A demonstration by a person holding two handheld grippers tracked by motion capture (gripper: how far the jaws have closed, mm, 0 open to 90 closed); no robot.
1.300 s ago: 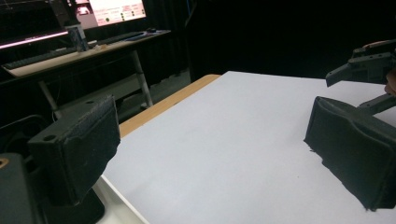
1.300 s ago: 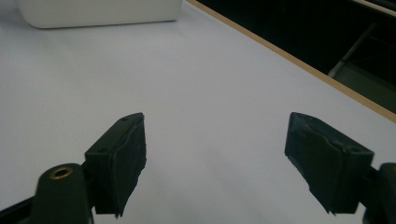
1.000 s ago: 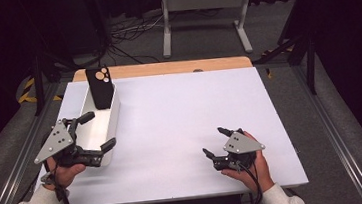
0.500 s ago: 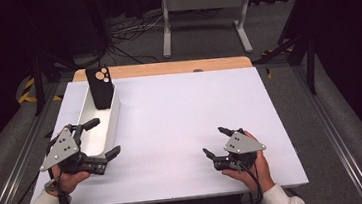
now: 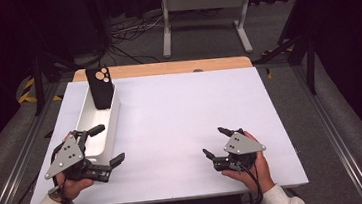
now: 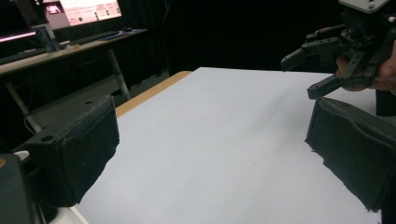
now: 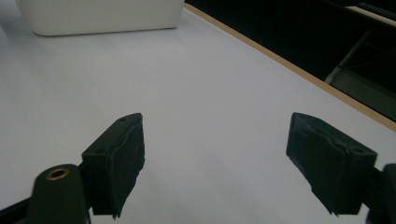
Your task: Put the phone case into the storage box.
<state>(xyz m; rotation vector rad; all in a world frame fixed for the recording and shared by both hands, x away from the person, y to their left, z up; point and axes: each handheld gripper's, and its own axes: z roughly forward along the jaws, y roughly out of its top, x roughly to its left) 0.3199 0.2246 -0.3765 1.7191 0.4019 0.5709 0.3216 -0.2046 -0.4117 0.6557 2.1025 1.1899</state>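
Observation:
A white oblong bin (image 5: 114, 119) stands along the table's left side, and its side wall appears as the bin (image 7: 102, 16) in the right gripper view. A black phone (image 5: 101, 87) leans upright at the bin's far end, camera rings facing me. My left gripper (image 5: 111, 143) is open at the bin's near end. One finger is over the bin's rim and the other is over the table in front of it. It holds nothing; in its own view the left gripper (image 6: 210, 154) spans bare table. My right gripper (image 5: 213, 140) is open and empty at the front right, seen as the right gripper (image 7: 219, 163) over white table.
The white tabletop (image 5: 184, 106) has a wooden strip (image 5: 165, 67) along its far edge. A metal stand (image 5: 200, 14) and cables lie on the floor beyond. In the left gripper view the right gripper (image 6: 345, 46) appears farther off, and a desk with a lit screen (image 6: 88, 9) stands at the left.
My left gripper has drawn back from over the bin toward the table's near edge. The right gripper has stayed in place.

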